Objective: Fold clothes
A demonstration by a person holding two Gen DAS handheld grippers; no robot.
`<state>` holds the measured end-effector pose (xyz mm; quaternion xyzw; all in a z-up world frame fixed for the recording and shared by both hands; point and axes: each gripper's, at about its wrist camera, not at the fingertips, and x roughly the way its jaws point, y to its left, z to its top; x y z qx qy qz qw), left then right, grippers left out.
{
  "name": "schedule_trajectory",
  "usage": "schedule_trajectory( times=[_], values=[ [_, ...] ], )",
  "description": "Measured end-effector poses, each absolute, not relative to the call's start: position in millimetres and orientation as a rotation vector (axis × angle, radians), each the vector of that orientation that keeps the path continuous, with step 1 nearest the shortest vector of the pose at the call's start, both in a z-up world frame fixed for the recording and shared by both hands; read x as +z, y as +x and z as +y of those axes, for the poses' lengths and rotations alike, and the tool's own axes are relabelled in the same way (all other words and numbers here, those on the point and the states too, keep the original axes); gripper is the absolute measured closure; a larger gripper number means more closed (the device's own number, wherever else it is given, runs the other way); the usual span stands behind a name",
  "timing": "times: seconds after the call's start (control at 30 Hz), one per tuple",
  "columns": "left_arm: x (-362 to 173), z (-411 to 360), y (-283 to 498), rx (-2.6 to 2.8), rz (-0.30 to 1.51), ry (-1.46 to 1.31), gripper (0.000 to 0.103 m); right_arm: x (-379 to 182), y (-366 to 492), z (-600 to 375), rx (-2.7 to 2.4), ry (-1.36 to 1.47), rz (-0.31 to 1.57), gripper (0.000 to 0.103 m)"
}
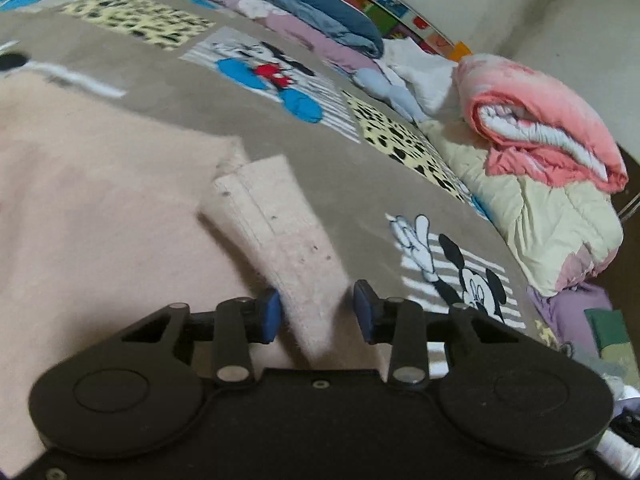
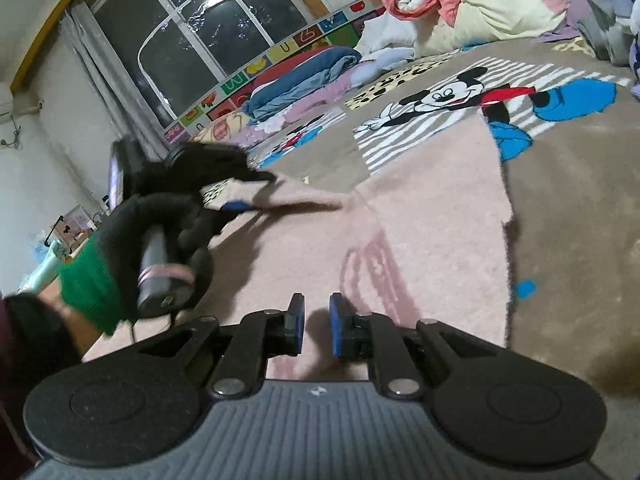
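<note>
Pink sweater mid-fold: sleeve grip looks thin

Pink sweater point(image 2: 400, 216) lies spread on the cartoon-print bedspread point(image 1: 280, 152), body flat, one edge running along the printed panels. Its sleeve point(image 1: 276, 236) is lifted off the body and runs up into the left gripper point(image 1: 316, 312); cuff end points away toward the bedding piles.

Left gripper: blue pads point(image 1: 270, 314) sit either side of the sleeve. Near pad touches fabric, far pad shows a sliver of gap, so the grip looks loose, not clamped hard. In the right wrist view the left hand point(image 2: 132, 248), in a black glove w/ green cuff, carries that gripper over the sweater's far-left side, blurred.

Right gripper point(image 2: 316, 332): jaws nearly closed, narrow gap, nothing between them; hovers above the sweater's middle, not holding.

Risks, as judged:
- Fuzzy sleeve slips out of the loose pinch while it's carried across → fold lands crooked or short.
- Only one layer caught → sleeve twists.
- Nothing pins the body, so a pull on the sleeve could drag the sweater and bunch it.
- Quilt pile point(image 1: 552, 208) near bed edge could snag the cuff if swing goes wide.
</note>
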<state>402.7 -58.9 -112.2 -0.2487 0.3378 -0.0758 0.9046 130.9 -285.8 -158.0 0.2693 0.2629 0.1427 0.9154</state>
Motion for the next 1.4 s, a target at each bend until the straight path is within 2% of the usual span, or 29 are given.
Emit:
schedule_trajectory(
  times=[0.13,0.2,0.47,0.53,0.67,1.03,1.13,1.23,1.4],
  values=[
    [-108.3,-80.6,419.2,-0.169,0.705,-0.463,0.064,-159.0,133.2,-287.7,0.303,0.568,0.546,0.088],
    [-104.0,-89.8,420.7,-0.189,0.695,-0.438,0.056,-159.0,133.7,-288.7,0.308,0.572,0.550,0.088],
    [-97.5,-115.6,403.1,-0.384,0.690,-0.327,0.055,-157.9,130.7,-289.1,0.309,0.575,0.560,0.088],
    [-101.6,-119.6,394.6,-0.451,0.724,-0.308,0.049,-156.5,129.3,-288.9,0.304,0.569,0.563,0.088],
    [-103.2,-115.5,368.1,-0.484,0.747,-0.229,0.049,-150.7,126.8,-289.3,0.289,0.549,0.571,0.088],
    [-89.8,-0.5,257.3,-0.314,0.689,-0.097,0.049,-115.5,125.8,-267.5,0.314,0.443,0.526,0.084],
    [-85.1,47.1,247.8,-0.224,0.661,-0.123,0.049,-104.8,135.2,-255.5,0.333,0.407,0.514,0.083],
    [-80.7,90.7,249.8,-0.150,0.636,-0.168,0.049,-97.4,155.0,-244.4,0.334,0.367,0.505,0.074],
    [-76.1,162.6,270.2,-0.045,0.597,-0.298,0.049,-89.6,205.5,-230.4,0.335,0.299,0.493,0.074]
  ],
)
